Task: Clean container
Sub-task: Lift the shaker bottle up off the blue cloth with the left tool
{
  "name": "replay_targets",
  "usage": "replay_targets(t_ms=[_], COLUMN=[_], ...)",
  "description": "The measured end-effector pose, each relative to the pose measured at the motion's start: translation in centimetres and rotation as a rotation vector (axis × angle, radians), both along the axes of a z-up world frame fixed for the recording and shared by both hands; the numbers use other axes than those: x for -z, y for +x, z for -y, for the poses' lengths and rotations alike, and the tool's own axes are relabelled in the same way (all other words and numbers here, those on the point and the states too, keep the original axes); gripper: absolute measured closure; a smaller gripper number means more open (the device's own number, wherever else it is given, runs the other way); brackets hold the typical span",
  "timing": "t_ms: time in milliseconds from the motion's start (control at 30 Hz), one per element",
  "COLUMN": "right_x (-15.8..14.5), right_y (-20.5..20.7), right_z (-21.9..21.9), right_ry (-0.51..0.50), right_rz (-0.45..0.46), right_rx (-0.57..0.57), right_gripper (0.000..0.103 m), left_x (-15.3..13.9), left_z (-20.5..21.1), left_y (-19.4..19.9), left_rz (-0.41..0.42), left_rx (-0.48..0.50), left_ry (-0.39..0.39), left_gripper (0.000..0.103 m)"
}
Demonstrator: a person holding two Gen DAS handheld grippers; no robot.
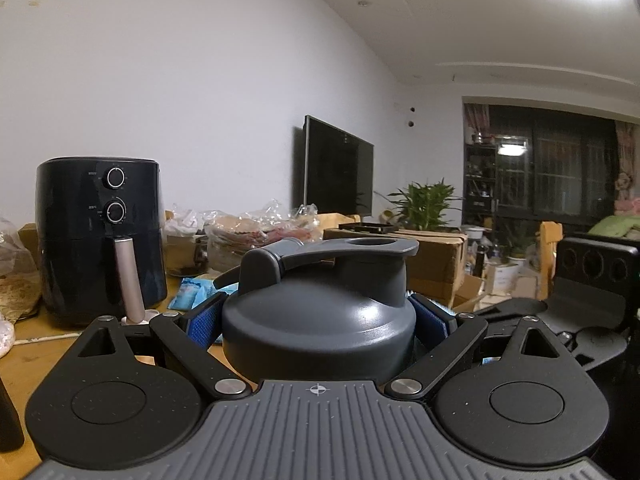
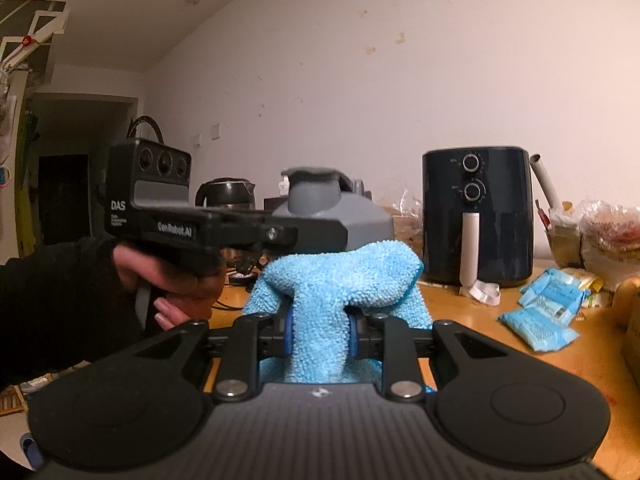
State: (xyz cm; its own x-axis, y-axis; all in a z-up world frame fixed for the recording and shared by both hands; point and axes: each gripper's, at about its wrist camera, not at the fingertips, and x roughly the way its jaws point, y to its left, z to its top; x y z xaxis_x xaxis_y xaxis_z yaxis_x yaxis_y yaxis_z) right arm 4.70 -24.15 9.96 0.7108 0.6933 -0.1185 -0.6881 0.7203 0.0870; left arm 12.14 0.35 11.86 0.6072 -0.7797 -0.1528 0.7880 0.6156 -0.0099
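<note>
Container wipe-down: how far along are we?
Done: left tool clamps the grey container, lid on; right tool grips the blue cloth. In hand: cloth draped against the container's side below the lid. Left: finishing the wipe; how clean it is can't be judged.

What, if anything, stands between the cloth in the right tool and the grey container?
Nothing visible. The right tool pinches the blue cloth, whose top lies right in front of the grey container, which the left tool grips. Actual contact cannot be told.
</note>
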Motion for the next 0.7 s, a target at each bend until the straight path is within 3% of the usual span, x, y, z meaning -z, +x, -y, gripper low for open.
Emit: replay_targets(t_ms=[300, 700], right_x=[-0.3, 0.8], right_y=[0.5, 1.2], right_z=[-0.4, -0.1], right_ry=[-0.040, -0.037], right_rz=[0.001, -0.055], right_rx=[0.017, 0.001], right_gripper=[0.080, 0.087], left_x=[0.1, 0.0], left_z=[0.1, 0.0], left_y=[0.3, 0.4], left_rz=[-0.003, -0.005], left_rx=[0.001, 0.000], left_ry=[-0.004, -0.006], left_gripper=[0.008, 0.008])
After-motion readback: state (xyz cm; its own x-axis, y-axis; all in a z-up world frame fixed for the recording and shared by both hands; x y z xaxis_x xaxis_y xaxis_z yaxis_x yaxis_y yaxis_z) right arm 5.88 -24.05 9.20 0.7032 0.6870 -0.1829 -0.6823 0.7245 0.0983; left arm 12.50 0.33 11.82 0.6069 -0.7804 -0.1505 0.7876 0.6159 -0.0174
